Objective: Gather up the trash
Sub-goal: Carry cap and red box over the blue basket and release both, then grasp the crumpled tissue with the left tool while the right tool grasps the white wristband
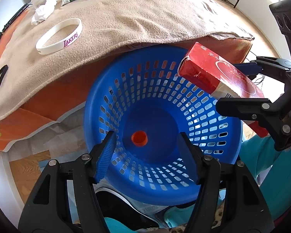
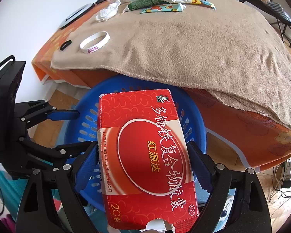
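The right gripper (image 2: 143, 163) is clamping 1 red box (image 2: 145, 155) above 1 blue basket (image 1: 110, 89) holding 1 orange cap (image 1: 139, 138), while the left gripper (image 1: 147, 155) is hovering agape over it.

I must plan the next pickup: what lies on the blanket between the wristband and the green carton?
Crumpled white tissue lies between the wristband and the green carton on the blanket, clearest in the right wrist view.

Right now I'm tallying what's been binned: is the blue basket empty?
No. In the left wrist view an orange bottle cap lies on the bottom of the blue basket.
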